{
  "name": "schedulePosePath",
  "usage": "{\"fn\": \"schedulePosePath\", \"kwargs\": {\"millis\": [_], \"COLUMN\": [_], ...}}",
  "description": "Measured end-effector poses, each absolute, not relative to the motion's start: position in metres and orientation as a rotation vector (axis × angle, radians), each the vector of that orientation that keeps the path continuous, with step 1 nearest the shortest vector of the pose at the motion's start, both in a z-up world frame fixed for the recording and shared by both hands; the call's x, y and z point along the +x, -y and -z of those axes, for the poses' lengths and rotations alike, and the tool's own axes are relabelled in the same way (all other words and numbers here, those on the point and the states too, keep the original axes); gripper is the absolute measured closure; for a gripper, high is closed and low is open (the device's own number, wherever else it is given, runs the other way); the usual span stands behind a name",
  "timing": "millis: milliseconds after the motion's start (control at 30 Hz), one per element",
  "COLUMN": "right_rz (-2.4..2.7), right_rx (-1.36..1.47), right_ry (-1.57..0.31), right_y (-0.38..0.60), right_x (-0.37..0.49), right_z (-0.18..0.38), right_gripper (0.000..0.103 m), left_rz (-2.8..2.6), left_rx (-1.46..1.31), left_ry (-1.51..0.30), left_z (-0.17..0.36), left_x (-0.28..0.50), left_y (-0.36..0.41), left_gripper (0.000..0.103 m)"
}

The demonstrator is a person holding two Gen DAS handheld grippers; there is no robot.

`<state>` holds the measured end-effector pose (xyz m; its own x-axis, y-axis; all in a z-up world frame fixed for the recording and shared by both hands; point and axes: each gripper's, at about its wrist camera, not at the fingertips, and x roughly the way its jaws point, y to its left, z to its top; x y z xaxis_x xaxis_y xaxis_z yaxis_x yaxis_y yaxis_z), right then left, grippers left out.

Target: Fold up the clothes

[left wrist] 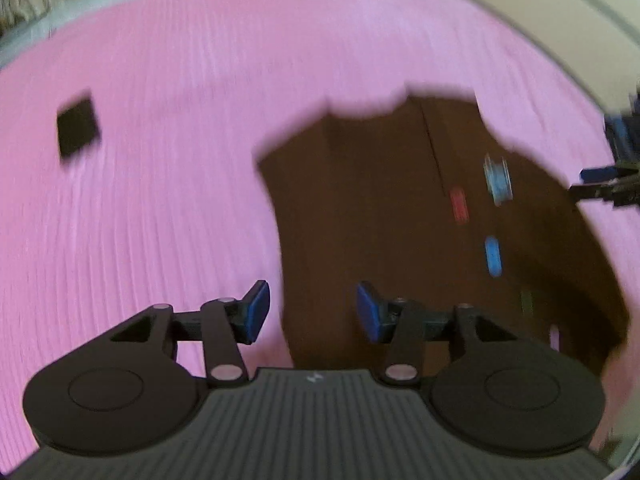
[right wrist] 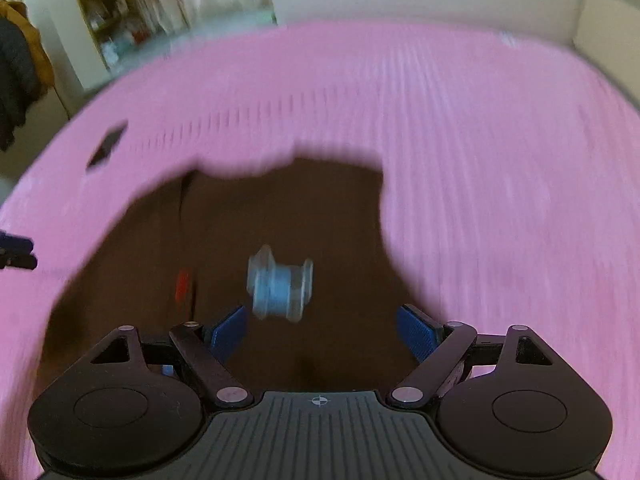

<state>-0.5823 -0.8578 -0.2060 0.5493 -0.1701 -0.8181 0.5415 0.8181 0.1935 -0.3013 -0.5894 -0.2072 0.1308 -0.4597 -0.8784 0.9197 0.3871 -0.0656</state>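
A dark brown garment (left wrist: 380, 208) (right wrist: 248, 224) with small coloured prints lies spread on a pink ribbed bedspread (left wrist: 160, 160) (right wrist: 480, 160). Its blue-grey print (right wrist: 280, 284) shows in the right wrist view, just ahead of the fingers. My left gripper (left wrist: 312, 310) hovers open over the garment's left edge, nothing between its blue pads (left wrist: 256, 312). My right gripper (right wrist: 324, 334) hangs open above the garment's near part, empty too. The right gripper's tips (left wrist: 608, 184) show at the right edge of the left wrist view. Both views are motion-blurred.
A small black square object (left wrist: 76, 128) (right wrist: 106, 144) lies on the bedspread to the left. A cream wall or headboard (left wrist: 540, 8) borders the bed at the back right. Shelves (right wrist: 132, 20) and hanging dark clothes (right wrist: 16, 68) stand beyond the bed's far left.
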Motion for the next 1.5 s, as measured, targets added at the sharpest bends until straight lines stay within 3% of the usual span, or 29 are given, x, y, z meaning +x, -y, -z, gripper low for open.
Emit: {"fn": "schedulePosePath", "kwargs": {"millis": [167,300,533,800,900,933,1000,1200,1267,1300,1333,1500], "right_rz": [0.393,0.261,0.202,0.081,0.079,0.088,0.123,0.176,0.182,0.183,0.184,0.188], "right_rx": [0.412,0.278,-0.061,-0.601,-0.671,-0.676,-0.669,-0.859,-0.867,-0.836,-0.805,-0.466], "right_ry": [-0.984,-1.002,-1.023,-0.963,-0.906,-0.888,-0.856,-0.843,-0.844,-0.841,-0.837,-0.774], "right_y": [0.753,0.663,0.566,0.525,0.524,0.524,0.526,0.515,0.516,0.519,0.521,0.549], "right_x": [-0.623,-0.637,-0.633,-0.633,-0.637,-0.638,-0.639,-0.648,-0.647,-0.645,-0.642,-0.631], "right_z": [0.209,0.201,0.236,0.285,0.294,0.294,0.294,0.311,0.313,0.307,0.301,0.243], "right_gripper": [0.018,0.018,0.018,0.019,0.02,0.029,0.037,0.037,0.056,0.078,0.091,0.098], "left_rz": [1.156,1.297,1.497,1.527,1.515,1.515,1.52,1.441,1.399,1.388,1.386,1.381], "left_rx": [0.67,0.739,0.798,0.68,0.627,0.619,0.61,0.683,0.711,0.727,0.74,0.77], "left_ry": [-1.07,-1.027,-0.817,-0.585,-0.503,-0.472,-0.41,-0.283,-0.278,-0.27,-0.251,-0.169], "left_z": [0.242,0.253,0.275,0.292,0.293,0.294,0.296,0.296,0.29,0.287,0.283,0.265], "left_x": [-0.385,-0.433,-0.447,-0.448,-0.454,-0.458,-0.466,-0.503,-0.516,-0.523,-0.529,-0.561], "left_y": [0.506,0.479,0.461,0.443,0.44,0.437,0.432,0.412,0.406,0.403,0.401,0.398], "left_gripper": [0.056,0.056,0.051,0.045,0.042,0.041,0.039,0.037,0.036,0.028,0.025,0.019]}}
